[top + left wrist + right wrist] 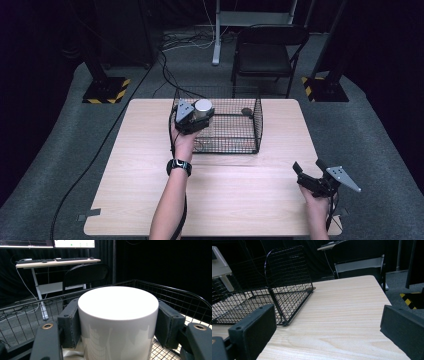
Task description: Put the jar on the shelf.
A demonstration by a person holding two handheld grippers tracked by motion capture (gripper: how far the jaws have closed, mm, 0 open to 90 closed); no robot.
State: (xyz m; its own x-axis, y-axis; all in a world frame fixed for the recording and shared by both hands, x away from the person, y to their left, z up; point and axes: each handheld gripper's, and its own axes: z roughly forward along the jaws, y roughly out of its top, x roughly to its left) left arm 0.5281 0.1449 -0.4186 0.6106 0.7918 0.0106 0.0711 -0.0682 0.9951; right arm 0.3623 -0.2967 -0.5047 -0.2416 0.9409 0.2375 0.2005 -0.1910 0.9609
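Wire basket [250,131], white cylinder [117,315] clamped w/ left hand-held gripper [117,327]

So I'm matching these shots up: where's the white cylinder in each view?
High view: cylinder at the wire basket's left end, in the left hand-held gripper.
Left gripper view: cylinder centre, clamped between pads.
Right gripper view: not in it.
Shared landmark: the basket.
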